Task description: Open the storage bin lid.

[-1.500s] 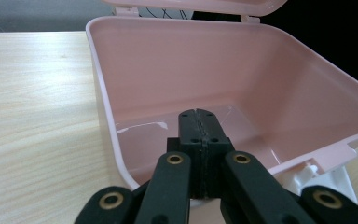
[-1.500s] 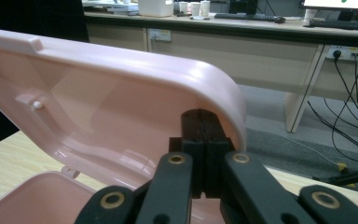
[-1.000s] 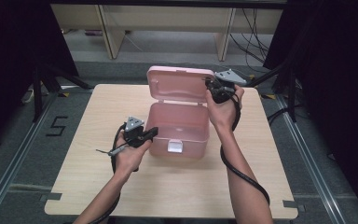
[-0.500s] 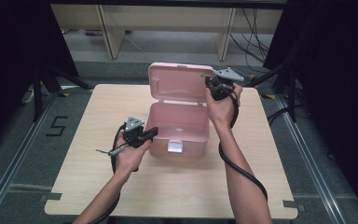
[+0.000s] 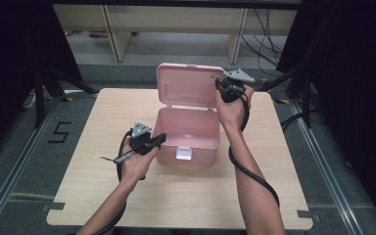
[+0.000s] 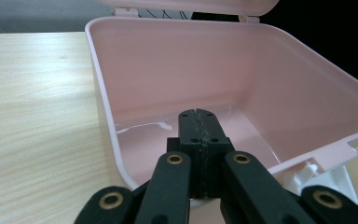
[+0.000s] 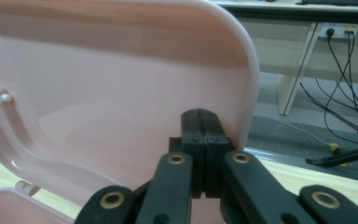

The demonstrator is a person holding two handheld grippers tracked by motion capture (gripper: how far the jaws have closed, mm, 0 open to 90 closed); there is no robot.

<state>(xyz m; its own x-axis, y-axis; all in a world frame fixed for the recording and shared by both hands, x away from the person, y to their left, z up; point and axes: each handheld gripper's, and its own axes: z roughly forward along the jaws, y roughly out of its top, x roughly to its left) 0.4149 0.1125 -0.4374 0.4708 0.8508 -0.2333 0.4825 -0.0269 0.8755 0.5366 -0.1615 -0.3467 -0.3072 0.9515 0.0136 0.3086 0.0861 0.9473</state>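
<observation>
- The pink plastic box (image 5: pixel 188 134) stands near the middle of the wooden table (image 5: pixel 78 196), its white latch (image 5: pixel 183 153) on the near wall facing the person.
- Its lid (image 5: pixel 188 85) stands upright on the far edge, hinged open; in the left gripper view the inside (image 6: pixel 191 130) looks bare and glossy.
- The left gripper (image 5: pixel 152 141) sits at the near left corner of the box, jaws pressed together with nothing between them; in its own view the shut tips (image 6: pixel 198 133) lie at the box's rim.
- The right gripper (image 5: pixel 223 88) is up at the right edge of the lid, also closed on nothing; in its own view the tips (image 7: pixel 199 128) lie just beside the lid's rounded edge (image 7: pixel 249 84), and I cannot tell whether they touch it.
- Handling, as I judge it: thin moulded plastic, so light and fairly stiff, though the walls would flex under a hard pinch.
- The surface looks smooth and shiny, so likely slippery for the pads; an empty box this light would slide on the table if pushed from one side only.
- The lid probably swings freely on small hinges (image 6: pixel 126 10), which look like the weakest part; pushing it gently from behind its top edge seems safer than twisting it.
- Best places to take hold: the rim of a side wall for the body, the lid's free edge or corner for swinging, and the latch tab for fastening.
- Bracing the body at the near left corner would keep it from skating.
</observation>
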